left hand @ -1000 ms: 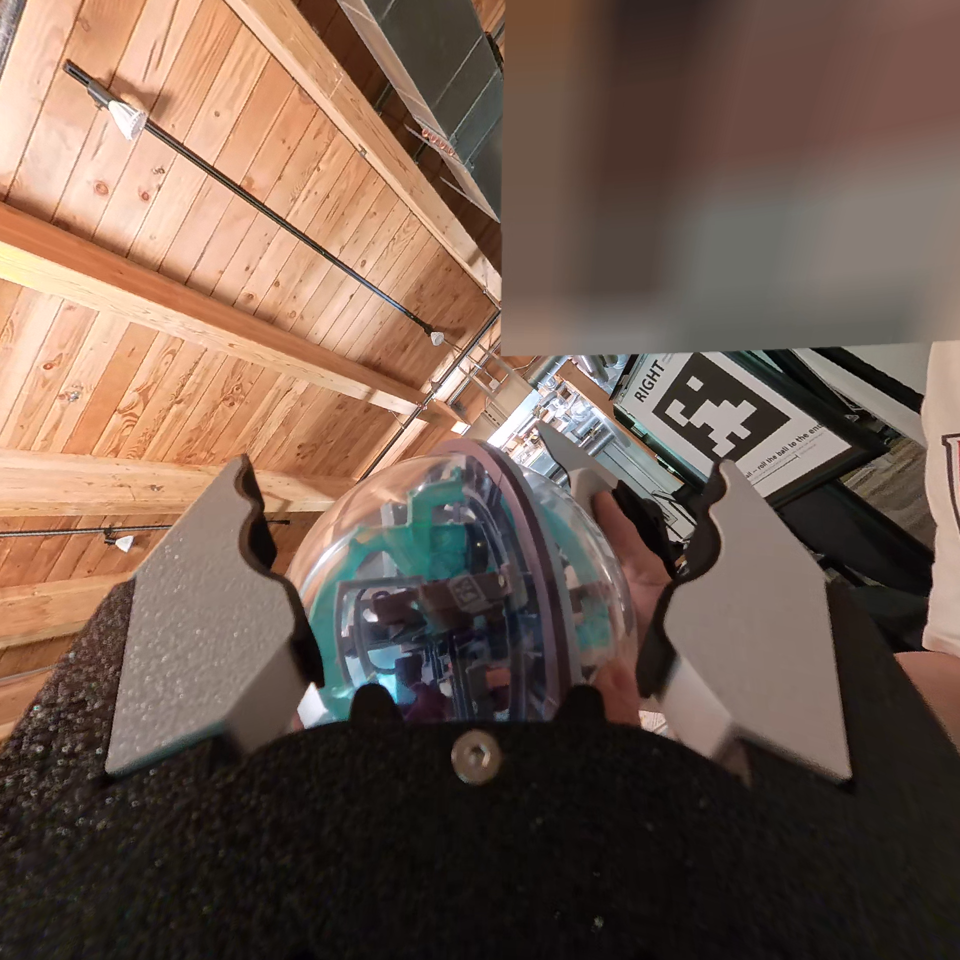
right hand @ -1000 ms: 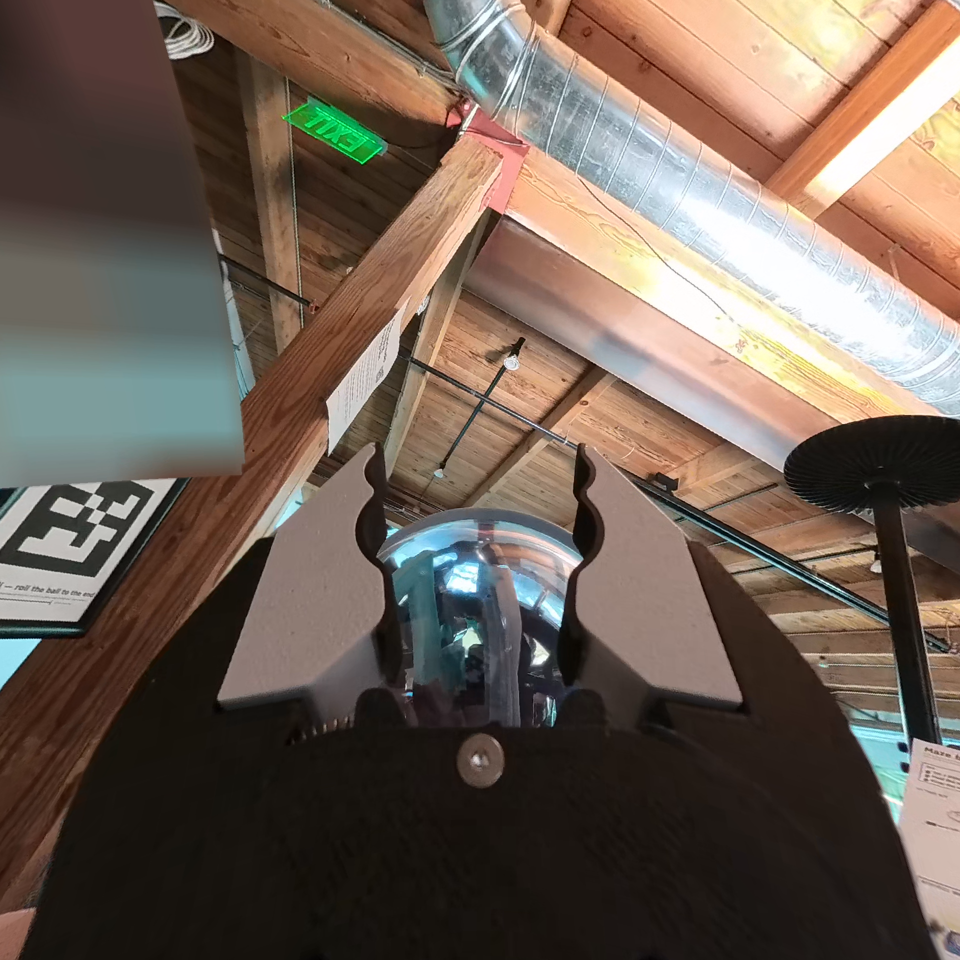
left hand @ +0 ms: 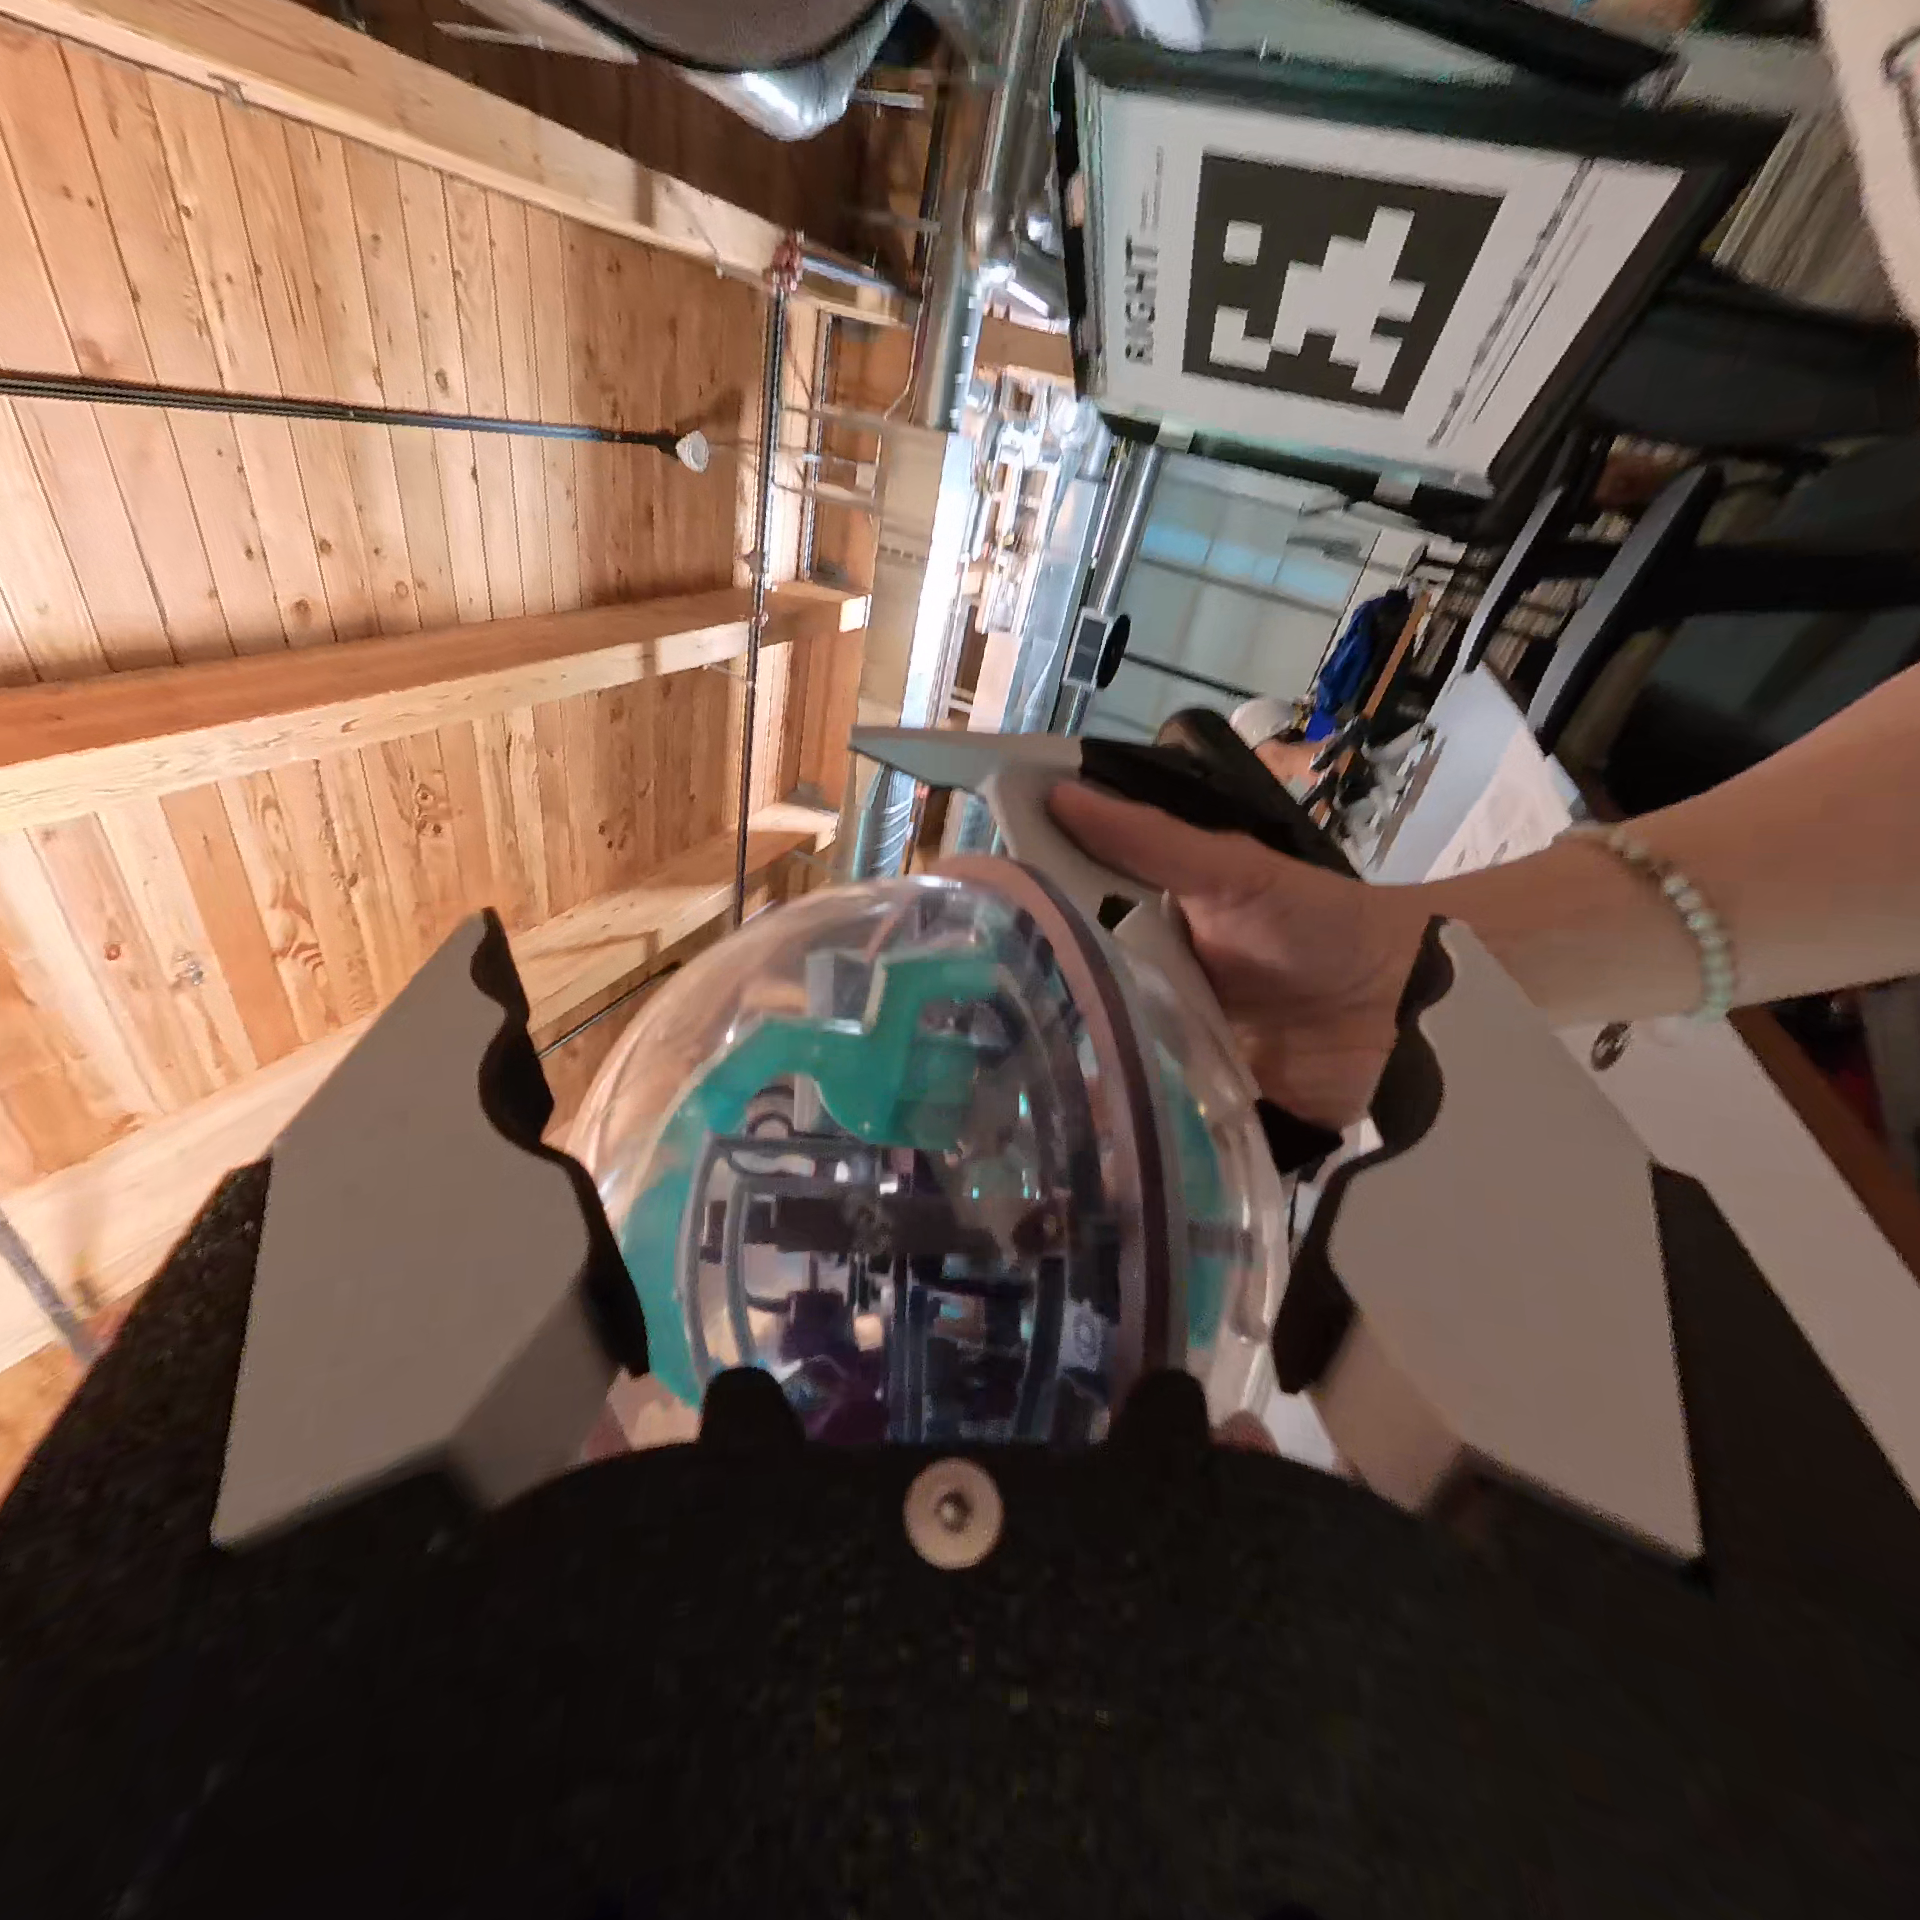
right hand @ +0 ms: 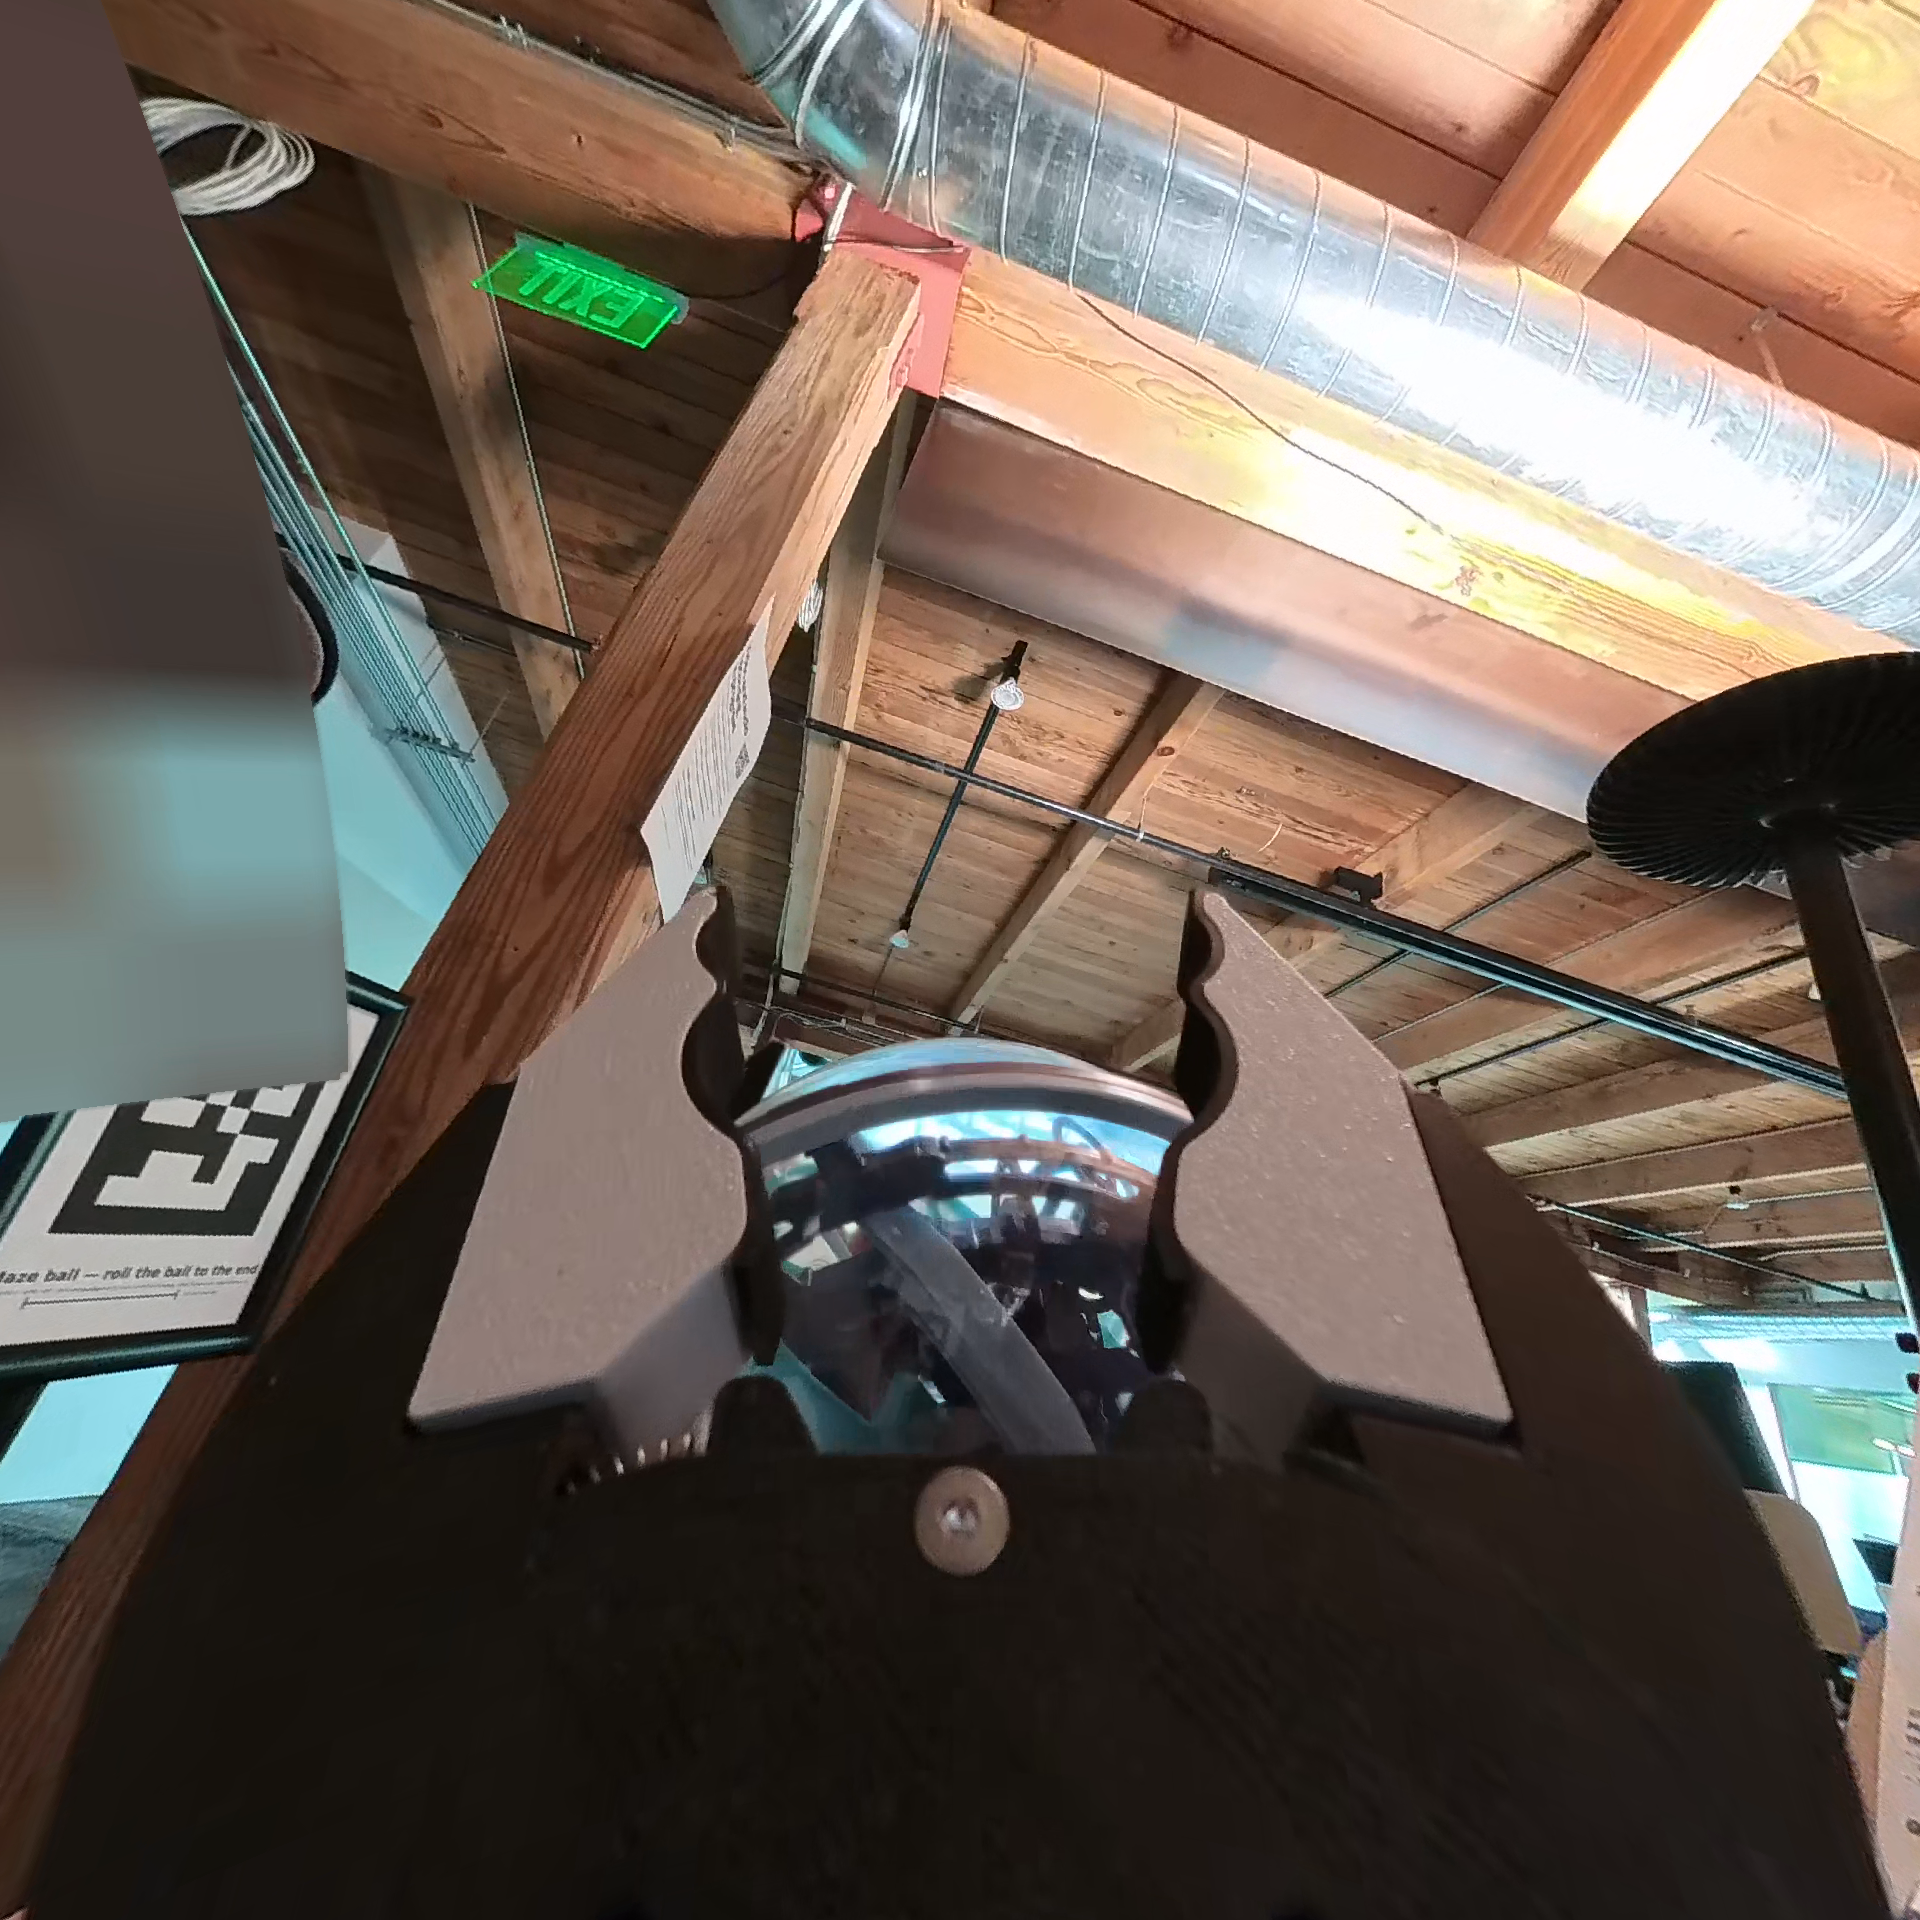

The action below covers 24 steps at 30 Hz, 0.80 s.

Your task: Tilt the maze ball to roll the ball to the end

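Left gripper (left hand: 951,1143) spread wide around the maze ball (left hand: 914,1153), pads flanking the clear shell, contact on the right side unclear; right gripper (right hand: 956,1132) clamped on the same sphere from the other side; held aloft, well clear of any surface; small inner ball not discernible among teal and dark tracks, so progress unjudgeable, likely mid-route; open air all round, only the framed marker sign (left hand: 1340,281) near.

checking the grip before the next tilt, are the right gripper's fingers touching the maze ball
Touching. The right wrist view shows both fingers of the right gripper pressed against the clear maze ball, no gap on either side.
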Motion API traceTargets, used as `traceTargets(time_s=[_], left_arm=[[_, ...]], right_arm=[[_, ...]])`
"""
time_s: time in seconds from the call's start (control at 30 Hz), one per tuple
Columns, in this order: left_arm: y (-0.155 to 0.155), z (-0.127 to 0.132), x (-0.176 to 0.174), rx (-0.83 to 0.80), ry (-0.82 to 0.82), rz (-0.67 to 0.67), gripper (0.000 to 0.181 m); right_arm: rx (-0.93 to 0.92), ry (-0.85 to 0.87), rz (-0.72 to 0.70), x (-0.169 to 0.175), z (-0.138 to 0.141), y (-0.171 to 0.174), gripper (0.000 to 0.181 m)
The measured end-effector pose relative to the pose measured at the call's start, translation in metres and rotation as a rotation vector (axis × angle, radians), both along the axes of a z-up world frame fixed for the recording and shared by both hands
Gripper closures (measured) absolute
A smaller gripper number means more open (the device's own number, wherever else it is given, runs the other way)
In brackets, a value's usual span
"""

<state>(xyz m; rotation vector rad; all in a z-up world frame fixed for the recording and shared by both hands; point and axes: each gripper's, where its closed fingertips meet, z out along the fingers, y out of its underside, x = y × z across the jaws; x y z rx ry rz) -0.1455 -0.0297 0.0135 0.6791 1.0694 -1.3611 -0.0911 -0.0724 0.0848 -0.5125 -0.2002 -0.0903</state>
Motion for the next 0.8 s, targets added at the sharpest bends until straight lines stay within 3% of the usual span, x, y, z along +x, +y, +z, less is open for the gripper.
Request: traceTargets(time_s=[0.2,0.5,0.8], left_arm=[[-0.005,-0.005,-0.011,0.059,-0.002,-0.036,0.026],[0.005,0.006,-0.026,-0.035,0.034,-0.185,0.033],[0.000,0.007,-0.016,-0.025,-0.049,-0.042,0.024]], right_arm=[[-0.022,0.088,0.104,0.018,-0.003,0.002,0.094],[0.005,0.129,0.157,0.030,-0.005,-0.002,0.089],[0.053,0.087,0.196,0.025,-0.010,-0.004,0.088]])
